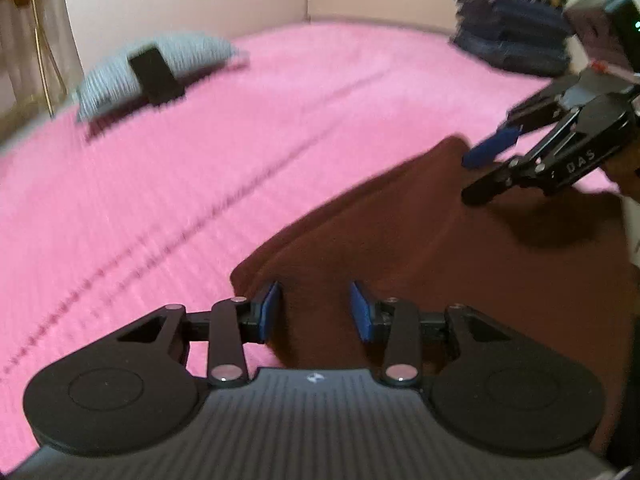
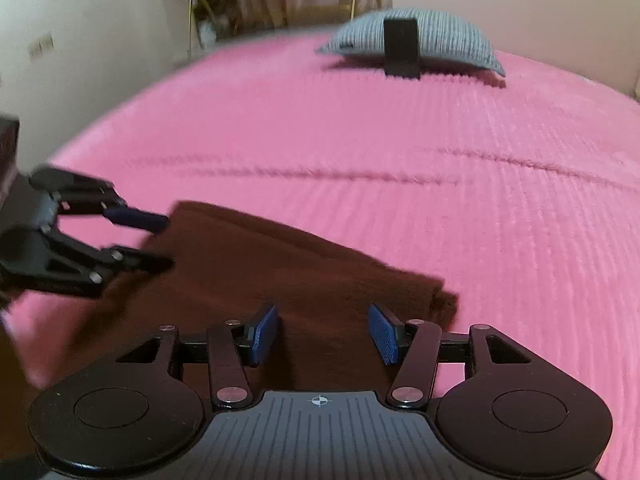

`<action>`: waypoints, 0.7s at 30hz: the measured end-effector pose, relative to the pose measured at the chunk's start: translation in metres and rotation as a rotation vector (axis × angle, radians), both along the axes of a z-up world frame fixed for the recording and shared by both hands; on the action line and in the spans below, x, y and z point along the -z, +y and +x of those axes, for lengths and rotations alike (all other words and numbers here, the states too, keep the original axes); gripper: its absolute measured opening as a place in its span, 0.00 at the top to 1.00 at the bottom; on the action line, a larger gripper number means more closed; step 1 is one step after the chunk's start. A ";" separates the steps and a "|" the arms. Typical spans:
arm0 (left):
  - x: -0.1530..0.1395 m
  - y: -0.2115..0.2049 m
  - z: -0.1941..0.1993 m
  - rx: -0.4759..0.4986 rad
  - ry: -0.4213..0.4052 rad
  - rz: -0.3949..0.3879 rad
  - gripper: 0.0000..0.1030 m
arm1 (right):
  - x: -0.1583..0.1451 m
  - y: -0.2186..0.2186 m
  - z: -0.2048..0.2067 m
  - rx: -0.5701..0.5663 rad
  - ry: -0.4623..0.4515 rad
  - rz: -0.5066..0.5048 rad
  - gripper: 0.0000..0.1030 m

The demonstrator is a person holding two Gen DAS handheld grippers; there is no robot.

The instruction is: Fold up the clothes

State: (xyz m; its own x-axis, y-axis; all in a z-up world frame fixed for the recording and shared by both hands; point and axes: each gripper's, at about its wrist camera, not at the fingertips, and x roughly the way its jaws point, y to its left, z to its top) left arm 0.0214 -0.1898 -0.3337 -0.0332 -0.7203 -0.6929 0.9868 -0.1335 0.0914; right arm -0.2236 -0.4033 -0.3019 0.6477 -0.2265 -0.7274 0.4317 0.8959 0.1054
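Brown garment (image 2: 280,280), folded, lies flat on pink bedspread (image 2: 400,140) nr its near edge. L gripper (image 1: 316,310): jaws apart, nothing btwn the blue pads, hovers over garment's left end. R gripper (image 2: 324,330): jaws apart, empty, over garment's right end. Grey pillow (image 2: 416,38) w/ black strap sits twd far edge. Stack of dark folded clothes (image 1: 516,28) at far right corner. Frames blurred.

A dark brown garment (image 2: 288,264) lies on the ribbed pink bedspread (image 2: 440,140). Toward its far edge sits a grey-and-white striped pillow (image 2: 448,40) with a black band. Both black grippers carry blue pads (image 2: 264,334), and a dark blue-black stack of clothes (image 1: 516,28) fills the far corner.
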 end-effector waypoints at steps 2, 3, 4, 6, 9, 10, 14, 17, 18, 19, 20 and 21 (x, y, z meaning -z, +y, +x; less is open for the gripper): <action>0.008 -0.008 0.008 -0.013 0.028 0.005 0.64 | 0.014 -0.015 0.003 0.012 0.012 -0.026 0.47; 0.007 -0.009 0.010 -0.016 0.032 0.007 0.64 | 0.017 -0.020 0.000 0.015 -0.003 -0.006 0.47; 0.007 -0.010 0.012 -0.019 0.036 0.009 0.64 | 0.020 -0.026 -0.004 0.017 -0.019 0.016 0.47; 0.006 -0.008 0.012 -0.019 0.030 0.011 0.64 | 0.020 -0.022 -0.009 -0.013 -0.020 -0.010 0.47; 0.007 -0.004 0.007 -0.016 0.006 0.010 0.64 | 0.018 -0.013 -0.023 -0.043 -0.015 -0.049 0.47; 0.007 -0.004 0.005 -0.016 -0.004 0.011 0.64 | 0.017 -0.013 -0.028 -0.043 -0.004 -0.053 0.46; 0.006 -0.008 -0.005 -0.016 -0.070 0.016 0.64 | -0.003 -0.003 -0.049 0.005 0.021 -0.077 0.46; -0.003 -0.005 -0.016 -0.030 -0.115 0.016 0.65 | -0.027 0.028 -0.055 0.004 -0.025 -0.168 0.47; -0.008 -0.001 -0.019 -0.037 -0.122 0.013 0.66 | -0.031 0.040 -0.057 -0.019 -0.053 -0.167 0.46; -0.012 0.004 -0.024 -0.041 -0.121 0.006 0.67 | -0.035 0.051 -0.058 -0.045 -0.081 -0.164 0.46; -0.017 0.010 -0.028 -0.040 -0.104 -0.006 0.67 | -0.034 0.063 -0.057 -0.073 -0.087 -0.165 0.46; -0.021 0.017 -0.032 -0.037 -0.086 -0.015 0.67 | -0.032 0.075 -0.057 -0.102 -0.093 -0.167 0.46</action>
State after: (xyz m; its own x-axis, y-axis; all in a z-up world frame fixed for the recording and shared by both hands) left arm -0.0106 -0.1731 -0.3129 0.0525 -0.7300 -0.6814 0.9795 -0.0951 0.1773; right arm -0.2801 -0.3284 -0.2697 0.7360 -0.2687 -0.6214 0.3330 0.9428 -0.0133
